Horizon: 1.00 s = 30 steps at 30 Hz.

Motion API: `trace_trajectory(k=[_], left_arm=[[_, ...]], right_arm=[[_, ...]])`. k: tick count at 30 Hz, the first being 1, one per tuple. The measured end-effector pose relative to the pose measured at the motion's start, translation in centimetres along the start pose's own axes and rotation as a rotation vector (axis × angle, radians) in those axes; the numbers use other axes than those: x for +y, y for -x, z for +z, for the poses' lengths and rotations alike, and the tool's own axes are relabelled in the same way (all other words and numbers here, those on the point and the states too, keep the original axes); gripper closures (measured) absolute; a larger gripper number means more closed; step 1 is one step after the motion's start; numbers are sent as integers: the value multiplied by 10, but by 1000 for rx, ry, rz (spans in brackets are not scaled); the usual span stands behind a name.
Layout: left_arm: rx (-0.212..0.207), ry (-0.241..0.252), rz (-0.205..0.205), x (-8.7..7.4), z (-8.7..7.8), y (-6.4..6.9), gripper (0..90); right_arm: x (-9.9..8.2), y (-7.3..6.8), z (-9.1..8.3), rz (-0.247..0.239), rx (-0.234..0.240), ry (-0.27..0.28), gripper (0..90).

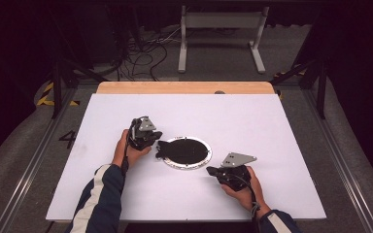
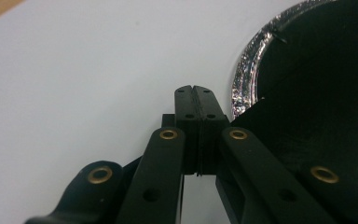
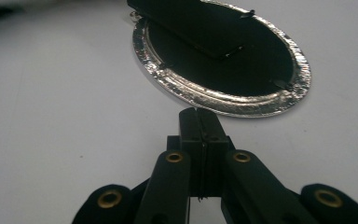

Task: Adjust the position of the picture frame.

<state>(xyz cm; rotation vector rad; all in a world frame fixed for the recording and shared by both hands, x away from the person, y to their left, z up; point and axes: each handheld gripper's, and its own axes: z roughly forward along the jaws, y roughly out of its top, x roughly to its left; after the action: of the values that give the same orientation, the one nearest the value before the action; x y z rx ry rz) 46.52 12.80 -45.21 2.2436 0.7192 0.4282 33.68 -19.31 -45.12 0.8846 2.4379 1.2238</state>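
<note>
On my white desk (image 1: 126,194), the round black plate with a crinkled silver foil rim (image 1: 186,152) lies between my left hand-held gripper (image 1: 158,148) and my right hand-held gripper (image 1: 211,170), each with jaws pressed together on nothing.

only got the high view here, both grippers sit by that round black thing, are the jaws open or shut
Observer: Left gripper is shut; in the left gripper view its jaws press together with nothing between them.
Operator: and the right one
Observer: Right gripper is shut too and empty, apart from the round frame, just short of its edge.
Operator: what is that rim made of
Observer: It looks like crinkled silver foil around a black centre, with small black clips on it.
Operator: anything lying on it
Observer: A flat black sheet lies across its far side and overhangs the rim.
</note>
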Motion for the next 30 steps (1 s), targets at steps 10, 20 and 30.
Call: trace_trajectory(k=[10, 20, 30], left_arm=[[-41, -8, 16, 1, 2, 3, 900], [-81, -56, 54, 1, 4, 10, 900], [-134, -76, 66, -6, -1, 17, 900]], right_arm=[[3, -7, 16, -12, 19, -33, 900], [4, -8, 24, -11, -5, -67, 900], [5, -7, 25, 1, -29, -72, 900]])
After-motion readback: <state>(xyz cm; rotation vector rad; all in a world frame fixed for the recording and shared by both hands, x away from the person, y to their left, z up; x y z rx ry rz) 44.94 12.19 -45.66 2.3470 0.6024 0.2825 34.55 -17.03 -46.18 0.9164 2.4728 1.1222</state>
